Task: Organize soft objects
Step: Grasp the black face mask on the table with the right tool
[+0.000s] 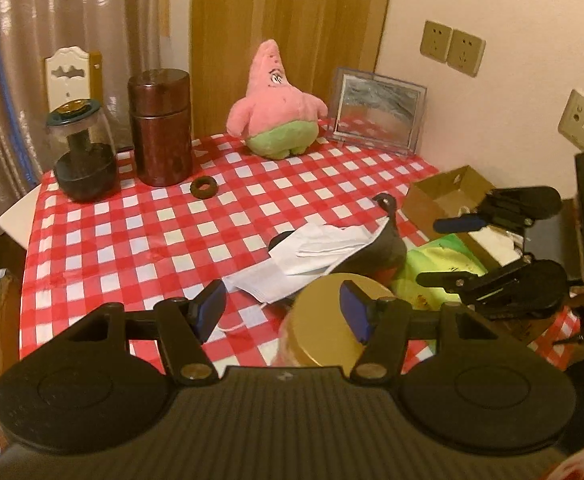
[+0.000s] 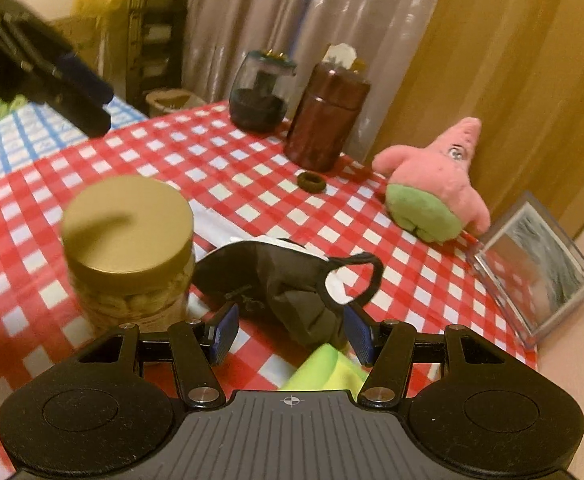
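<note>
The left tool (image 1: pixel 283 312) hangs over the counter (image 1: pixel 131 224) with its jaws apart and nothing between them; the right tool (image 2: pixel 289 334) is likewise parted and empty, just above a black mask (image 2: pixel 275 276). White masks (image 1: pixel 312 252) lie partly over the black one at mid-counter. A gold-lidded jar (image 2: pixel 127 248) holds pale pieces, perhaps nuts. The cardboard box (image 1: pixel 448 192) looks empty where visible. A pink plush (image 1: pixel 275 104) stands at the back.

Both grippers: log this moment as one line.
left gripper: open, empty | right gripper: open, empty, by black mask | white mask: on table | pink plush: upright
</note>
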Motion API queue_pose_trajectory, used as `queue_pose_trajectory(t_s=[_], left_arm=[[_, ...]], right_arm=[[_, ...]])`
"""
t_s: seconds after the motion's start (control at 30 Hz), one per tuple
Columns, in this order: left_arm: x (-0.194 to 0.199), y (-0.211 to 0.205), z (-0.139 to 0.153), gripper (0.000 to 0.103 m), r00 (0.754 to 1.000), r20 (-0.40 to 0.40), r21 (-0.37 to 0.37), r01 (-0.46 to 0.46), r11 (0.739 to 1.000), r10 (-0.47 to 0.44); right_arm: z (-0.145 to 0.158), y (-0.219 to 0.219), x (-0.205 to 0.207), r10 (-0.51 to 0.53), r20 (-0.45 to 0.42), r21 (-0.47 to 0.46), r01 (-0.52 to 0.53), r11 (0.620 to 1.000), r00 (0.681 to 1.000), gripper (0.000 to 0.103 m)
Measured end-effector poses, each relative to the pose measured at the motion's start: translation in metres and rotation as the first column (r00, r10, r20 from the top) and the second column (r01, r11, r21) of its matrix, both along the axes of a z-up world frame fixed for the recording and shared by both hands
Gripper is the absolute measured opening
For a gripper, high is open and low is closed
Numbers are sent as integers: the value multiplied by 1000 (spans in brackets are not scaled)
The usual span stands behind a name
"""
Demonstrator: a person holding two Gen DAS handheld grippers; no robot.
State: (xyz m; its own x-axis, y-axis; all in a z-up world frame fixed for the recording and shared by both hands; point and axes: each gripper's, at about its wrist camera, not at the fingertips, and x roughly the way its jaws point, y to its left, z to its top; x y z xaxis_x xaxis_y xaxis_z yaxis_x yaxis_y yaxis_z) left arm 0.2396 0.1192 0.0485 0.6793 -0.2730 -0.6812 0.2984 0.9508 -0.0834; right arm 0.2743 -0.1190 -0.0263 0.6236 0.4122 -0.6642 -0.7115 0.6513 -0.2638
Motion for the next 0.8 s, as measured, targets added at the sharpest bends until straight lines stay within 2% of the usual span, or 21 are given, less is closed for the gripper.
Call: queue_pose_trajectory(t_s=[0.2, 0.37, 0.4, 0.43, 0.57, 0.63, 0.73, 0.8], left_arm=[[31, 6, -7, 60, 999, -12, 54, 45, 998, -44], [49, 5, -13, 60, 998, -16, 65, 70, 995, -69], [52, 4, -15, 60, 997, -16, 66, 73, 995, -72], [54, 4, -16, 60, 997, -17, 64, 76, 995, -75], [62, 0, -19, 60, 996, -24, 64, 84, 994, -82], [63, -2, -21, 60, 996, -28, 67, 89, 994, -87], [64, -3, -22, 60, 995, -35, 71, 96, 993, -94], [66, -5, -22, 60, 995, -40, 75, 99, 992, -96]], right_arm=[[-18, 14, 21, 41, 12, -67, -40, 997, 999, 58], [-28, 21, 26, 68, 29, -97, -65, 993, 997, 57], [-29, 22, 26, 74, 35, -101, -70, 992, 997, 54], [-29, 23, 26, 77, 42, -108, -72, 992, 996, 44], [-29, 25, 25, 91, 61, -123, -83, 989, 994, 31], [-28, 24, 24, 93, 69, -125, -84, 989, 993, 18], [-19, 20, 20, 94, 86, -110, -84, 990, 992, 10], [-10, 17, 15, 97, 102, -102, -87, 991, 990, 9]])
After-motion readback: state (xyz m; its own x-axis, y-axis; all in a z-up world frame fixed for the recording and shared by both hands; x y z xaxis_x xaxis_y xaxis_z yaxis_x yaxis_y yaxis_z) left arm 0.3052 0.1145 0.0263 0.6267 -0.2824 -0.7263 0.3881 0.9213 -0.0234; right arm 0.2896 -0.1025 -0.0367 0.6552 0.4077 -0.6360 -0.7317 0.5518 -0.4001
